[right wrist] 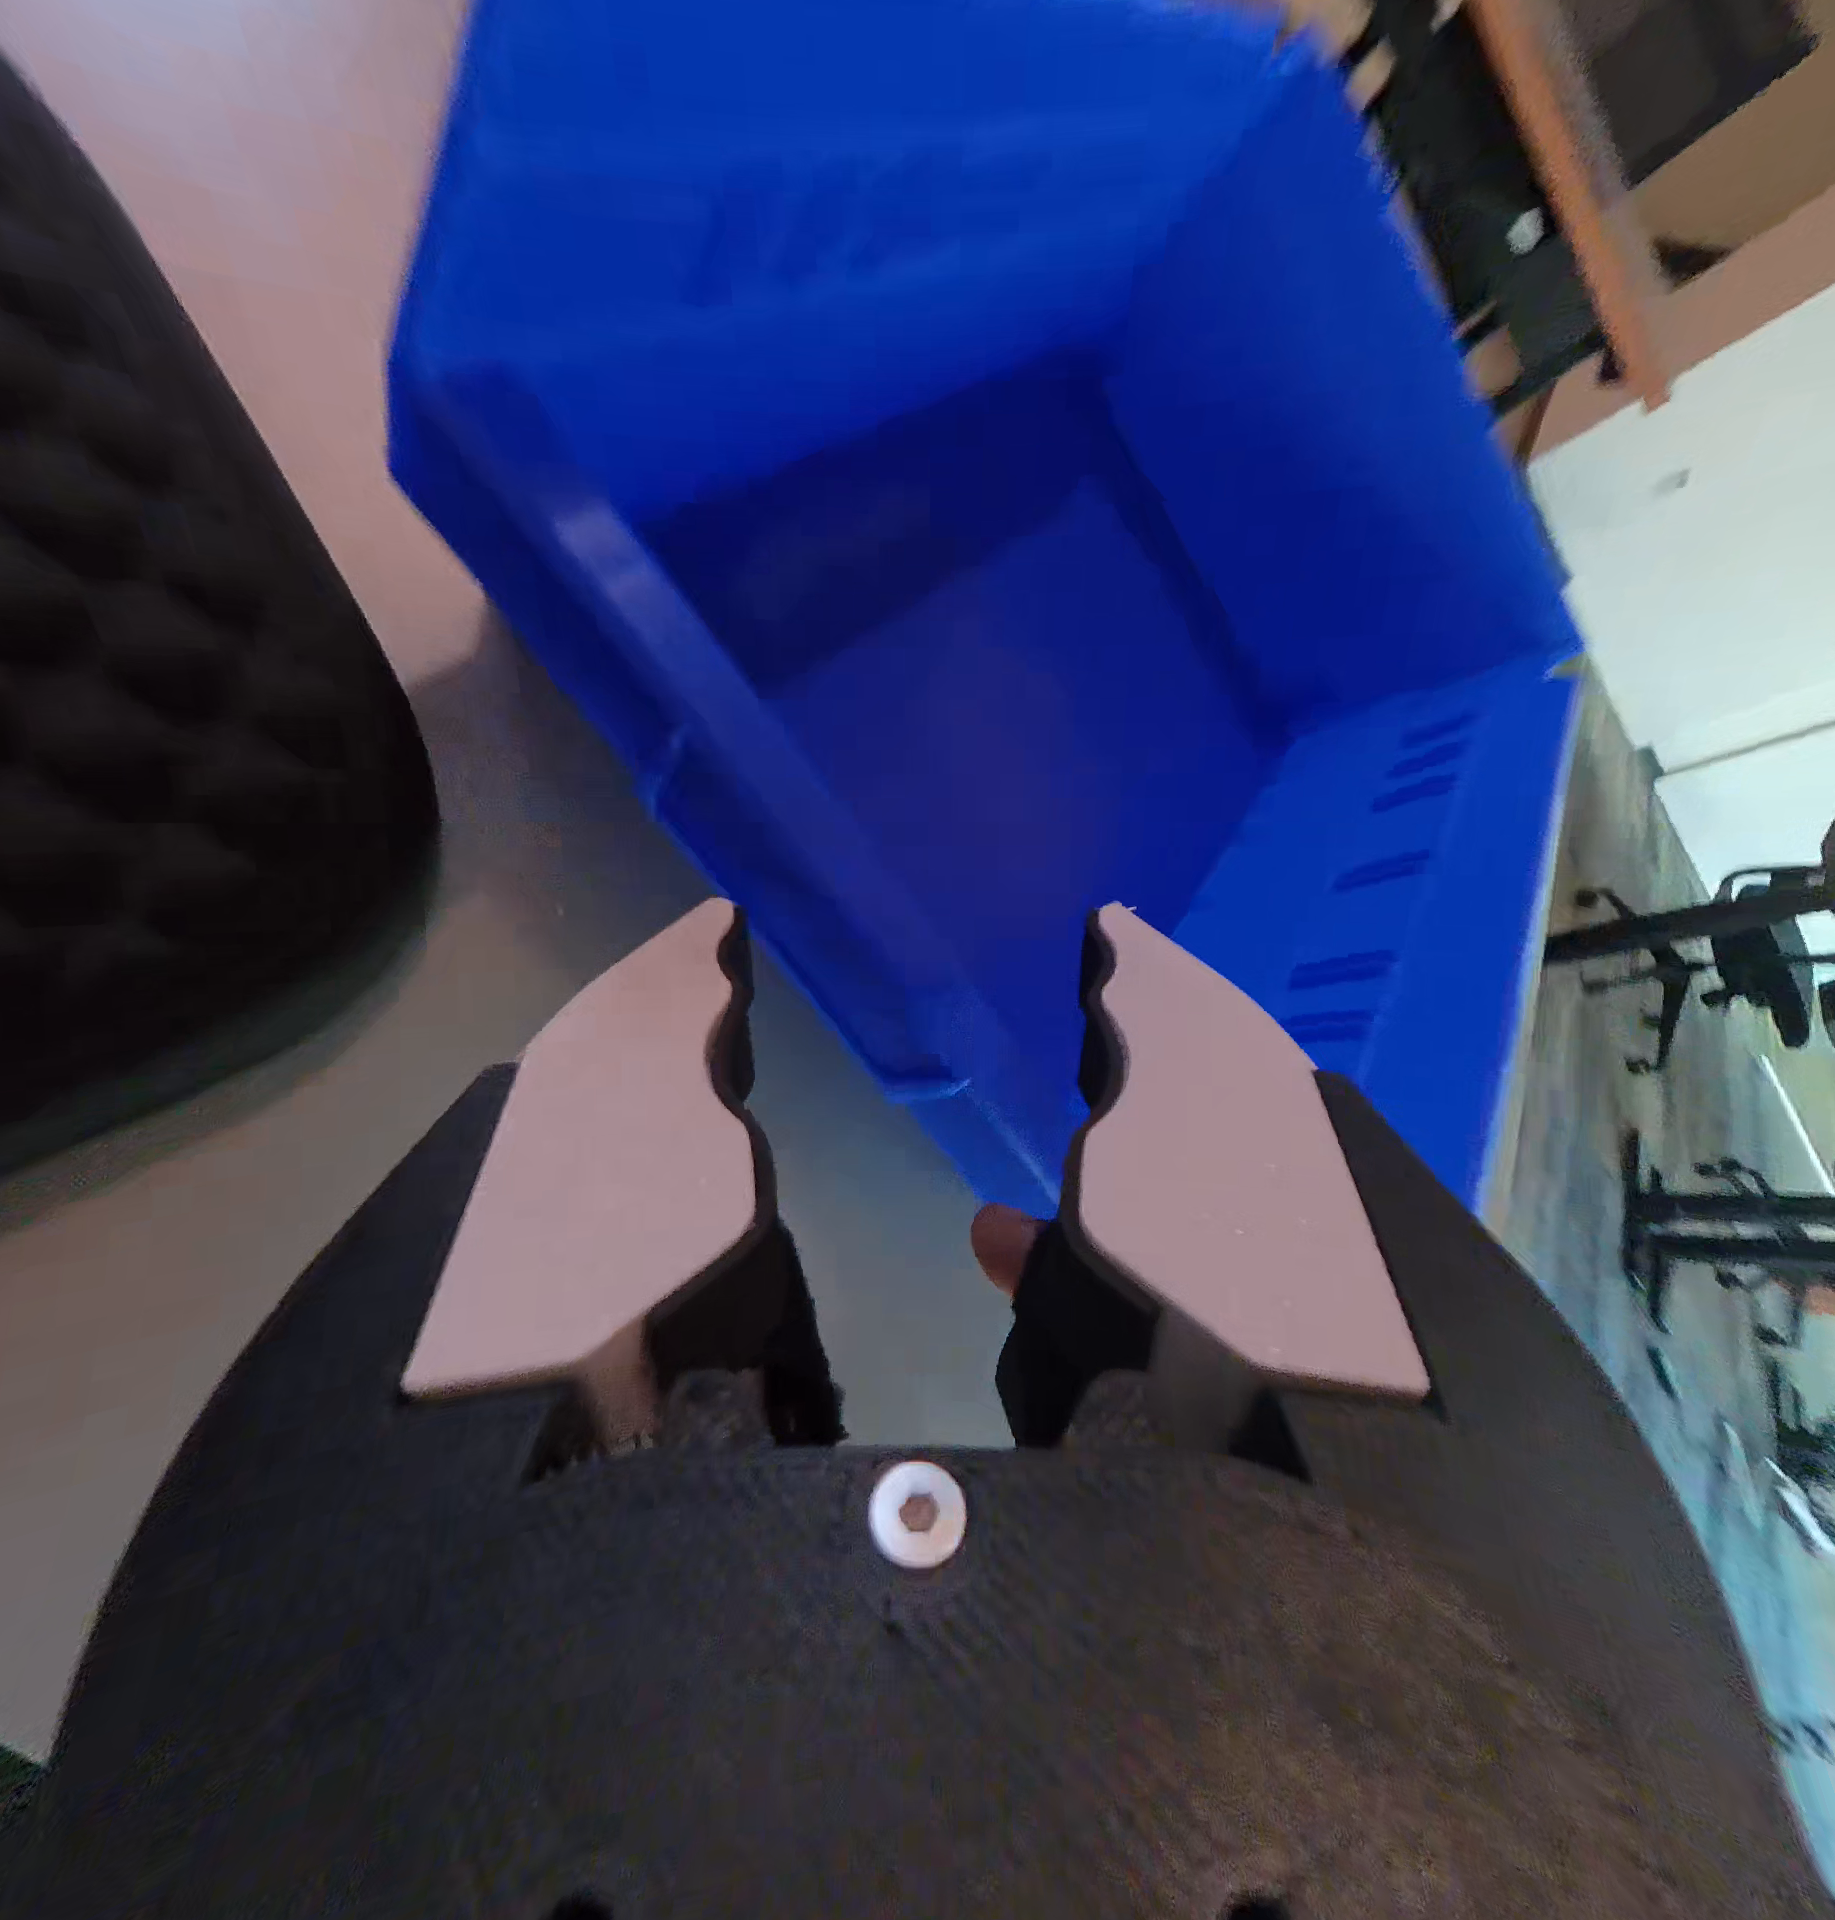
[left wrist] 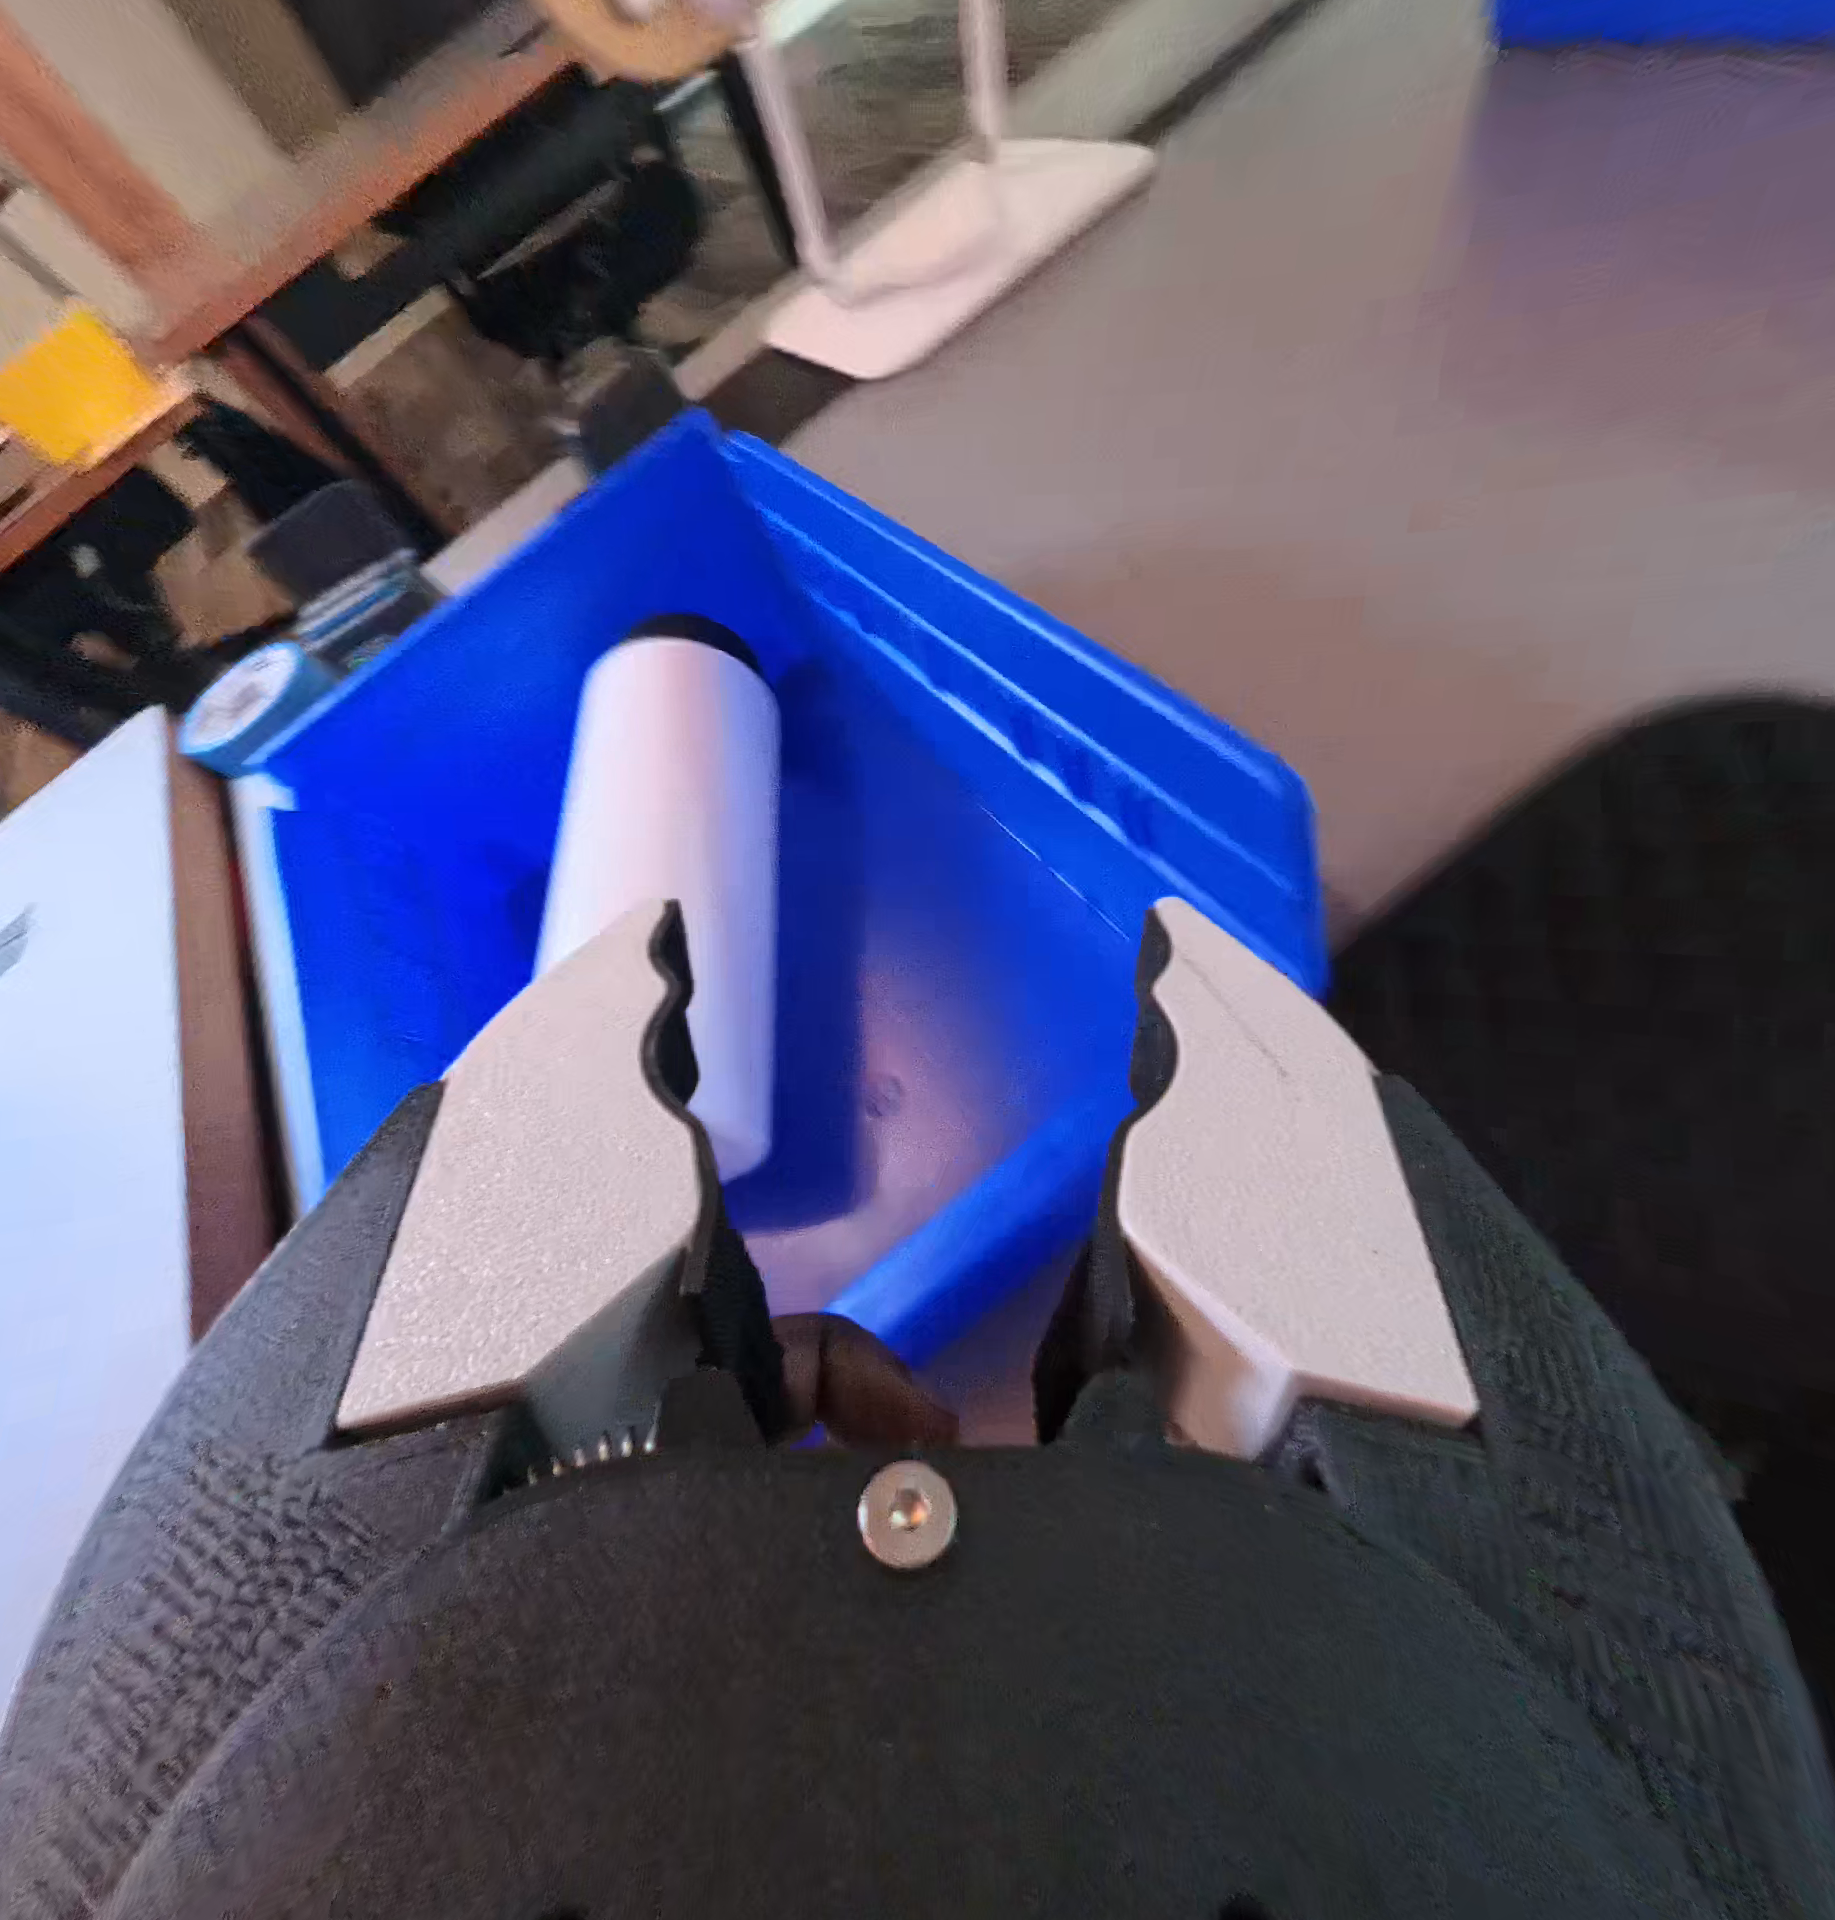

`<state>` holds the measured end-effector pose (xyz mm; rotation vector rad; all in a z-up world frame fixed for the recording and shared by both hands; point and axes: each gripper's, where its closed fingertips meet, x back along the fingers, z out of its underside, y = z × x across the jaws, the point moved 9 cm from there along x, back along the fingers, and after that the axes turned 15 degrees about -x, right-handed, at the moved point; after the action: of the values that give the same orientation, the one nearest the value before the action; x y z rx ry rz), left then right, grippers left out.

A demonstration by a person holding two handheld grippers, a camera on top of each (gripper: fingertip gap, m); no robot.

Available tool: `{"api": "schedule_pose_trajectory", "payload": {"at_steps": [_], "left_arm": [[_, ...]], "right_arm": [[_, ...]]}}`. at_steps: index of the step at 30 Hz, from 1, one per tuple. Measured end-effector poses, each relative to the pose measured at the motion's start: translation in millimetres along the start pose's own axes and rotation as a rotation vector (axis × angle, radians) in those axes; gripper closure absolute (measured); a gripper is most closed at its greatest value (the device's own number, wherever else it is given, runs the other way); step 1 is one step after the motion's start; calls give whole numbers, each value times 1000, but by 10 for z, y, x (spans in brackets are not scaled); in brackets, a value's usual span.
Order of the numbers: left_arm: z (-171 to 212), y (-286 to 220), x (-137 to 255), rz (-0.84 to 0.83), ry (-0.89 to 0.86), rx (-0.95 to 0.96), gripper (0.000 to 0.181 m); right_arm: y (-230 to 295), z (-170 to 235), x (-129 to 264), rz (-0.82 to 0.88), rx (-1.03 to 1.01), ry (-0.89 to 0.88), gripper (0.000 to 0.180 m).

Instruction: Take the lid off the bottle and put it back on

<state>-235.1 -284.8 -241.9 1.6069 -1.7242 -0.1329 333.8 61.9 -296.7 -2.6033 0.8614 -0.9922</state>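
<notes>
A white bottle (left wrist: 674,862) lies on its side in a blue bin (left wrist: 1048,790), its black lid (left wrist: 700,632) at the far end against the bin's back corner. My left gripper (left wrist: 913,935) is open and empty, just above the bin's near edge, with the bottle's near end beside the left fingertip (left wrist: 622,977). My right gripper (right wrist: 913,935) is open and empty, over the near corner of a second blue bin (right wrist: 1412,831) whose inside shows nothing. The bottle does not show in the right wrist view.
A black foam mat (left wrist: 1640,1039) lies right of the first bin and also shows in the right wrist view (right wrist: 144,675). A white box (left wrist: 51,1091) and a blue-capped container (left wrist: 243,701) stand left. Both bins sit on a grey table (left wrist: 1412,468). Desks and chairs stand behind.
</notes>
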Motion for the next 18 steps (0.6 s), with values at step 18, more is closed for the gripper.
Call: {"api": "schedule_pose_trajectory", "payload": {"at_steps": [18], "left_arm": [[80, 1065, -2042, 450, 900, 162, 81]], "right_arm": [[40, -104, 125, -19, 3, -80, 121]]}}
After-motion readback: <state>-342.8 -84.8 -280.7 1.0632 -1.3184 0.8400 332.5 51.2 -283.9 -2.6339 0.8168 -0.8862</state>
